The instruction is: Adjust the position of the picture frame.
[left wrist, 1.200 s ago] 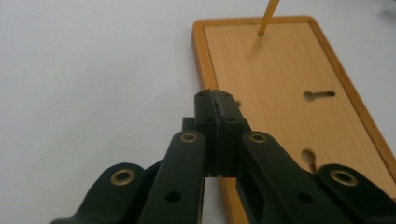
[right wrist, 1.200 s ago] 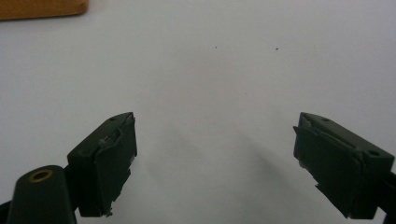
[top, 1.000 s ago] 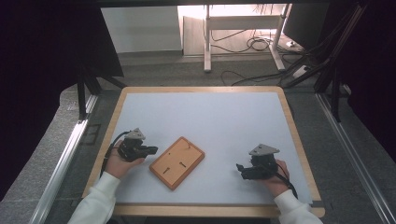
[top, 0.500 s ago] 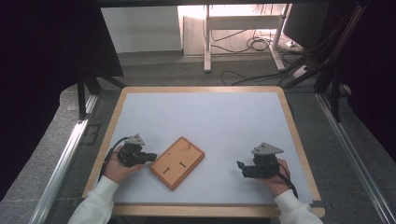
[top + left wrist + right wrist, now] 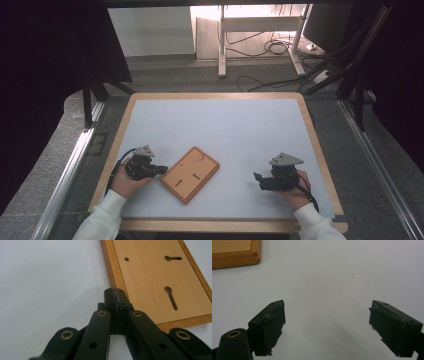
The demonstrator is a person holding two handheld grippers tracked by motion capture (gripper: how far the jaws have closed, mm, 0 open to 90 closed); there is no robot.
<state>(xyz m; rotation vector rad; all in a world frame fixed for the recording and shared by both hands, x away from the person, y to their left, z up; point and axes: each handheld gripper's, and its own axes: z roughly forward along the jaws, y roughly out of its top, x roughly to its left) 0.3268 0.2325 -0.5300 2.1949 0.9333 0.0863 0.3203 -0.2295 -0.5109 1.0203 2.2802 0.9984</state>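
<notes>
Wood-framed pale table (image 5: 220, 125) bears a wooden board (image 5: 190, 173); left tongs (image 5: 161, 170) together, right tongs (image 5: 258, 180) apart.

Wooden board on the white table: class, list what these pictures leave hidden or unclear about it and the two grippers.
- Wooden board: its underside, hidden against the table in the high view.
- Board's near edge: in the left gripper view, covered by the shut left gripper; contact cannot be told.
- Board in the right gripper view: cut off by the frame's top-left corner, beyond the open right gripper.
</notes>
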